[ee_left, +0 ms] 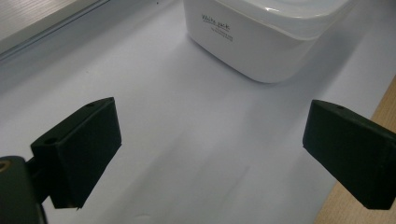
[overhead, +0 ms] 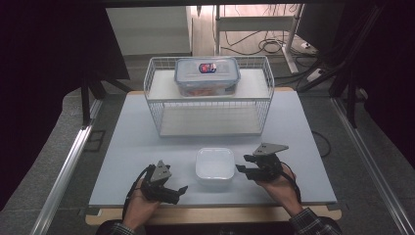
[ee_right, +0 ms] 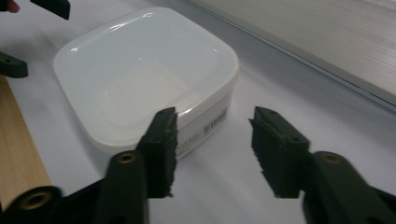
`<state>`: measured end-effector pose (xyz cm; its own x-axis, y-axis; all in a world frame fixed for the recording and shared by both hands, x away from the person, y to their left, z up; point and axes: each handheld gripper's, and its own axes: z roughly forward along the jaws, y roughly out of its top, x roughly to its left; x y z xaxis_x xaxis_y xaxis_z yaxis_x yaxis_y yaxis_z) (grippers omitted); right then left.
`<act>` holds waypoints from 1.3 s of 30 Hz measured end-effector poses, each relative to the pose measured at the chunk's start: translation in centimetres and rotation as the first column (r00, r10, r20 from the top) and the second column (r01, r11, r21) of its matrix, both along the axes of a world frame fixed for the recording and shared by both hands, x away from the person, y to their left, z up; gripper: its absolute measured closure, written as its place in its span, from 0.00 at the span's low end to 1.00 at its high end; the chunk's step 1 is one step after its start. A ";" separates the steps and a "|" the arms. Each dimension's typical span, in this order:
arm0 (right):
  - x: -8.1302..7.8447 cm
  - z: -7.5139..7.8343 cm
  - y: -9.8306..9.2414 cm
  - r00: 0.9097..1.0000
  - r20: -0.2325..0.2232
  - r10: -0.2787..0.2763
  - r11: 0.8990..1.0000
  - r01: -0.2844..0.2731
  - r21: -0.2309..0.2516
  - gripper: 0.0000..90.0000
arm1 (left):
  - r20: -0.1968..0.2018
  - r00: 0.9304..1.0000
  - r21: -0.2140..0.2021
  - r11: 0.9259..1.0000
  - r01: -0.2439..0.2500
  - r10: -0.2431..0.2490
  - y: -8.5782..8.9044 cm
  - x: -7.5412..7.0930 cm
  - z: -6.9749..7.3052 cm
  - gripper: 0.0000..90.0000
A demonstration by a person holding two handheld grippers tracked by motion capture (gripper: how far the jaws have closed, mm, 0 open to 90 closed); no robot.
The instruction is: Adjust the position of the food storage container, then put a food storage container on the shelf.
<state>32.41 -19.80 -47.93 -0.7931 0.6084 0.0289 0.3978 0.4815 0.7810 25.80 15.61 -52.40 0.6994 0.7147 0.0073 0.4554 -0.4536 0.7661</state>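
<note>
A white square tub [overhead: 214,165] with its lid on rests on the pale table near the front edge, between my two grippers. My left gripper [overhead: 179,191] lies low at the tub's left, open, with bare table between its jaws. In the left gripper view [ee_left: 210,149] the tub [ee_left: 266,32] stands ahead and apart. My right gripper [overhead: 241,163] is just right of the tub, open. In the right gripper view [ee_right: 212,140] one jaw stands by the near corner of the tub [ee_right: 140,79], and nothing sits between the jaws.
A white wire rack [overhead: 210,100] stands at the back of the table. On its upper shelf is a clear food box with a blue-rimmed lid [overhead: 207,76]. The table's wooden front edge [overhead: 210,215] runs just behind both hands.
</note>
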 end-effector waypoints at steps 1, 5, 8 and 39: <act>-0.1 0.0 -0.1 1.000 0.004 0.003 1.000 -0.003 -0.004 0.44 | 0.000 1.000 0.001 1.000 0.000 0.000 0.0 0.0 0.0 0.04; -0.2 -0.3 -0.6 1.000 -0.006 0.012 1.000 -0.012 0.008 0.31 | 0.006 1.000 0.005 1.000 0.001 -0.001 0.0 0.0 0.0 0.04; -0.2 -0.4 -1.1 1.000 -0.014 0.016 0.999 -0.016 0.029 0.24 | 0.009 1.000 0.006 1.000 0.001 -0.001 0.0 0.0 -0.1 0.04; -0.4 -0.6 -0.3 0.996 -0.073 0.049 0.998 -0.046 0.043 0.04 | -0.039 0.998 -0.080 0.996 0.036 -0.039 -0.7 0.7 2.2 0.08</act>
<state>32.05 -20.13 -48.52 -0.8160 0.5670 0.1126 0.4325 0.4696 0.7697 26.54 14.86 -50.22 0.7242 0.6853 -0.0774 0.4710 -0.4095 0.7813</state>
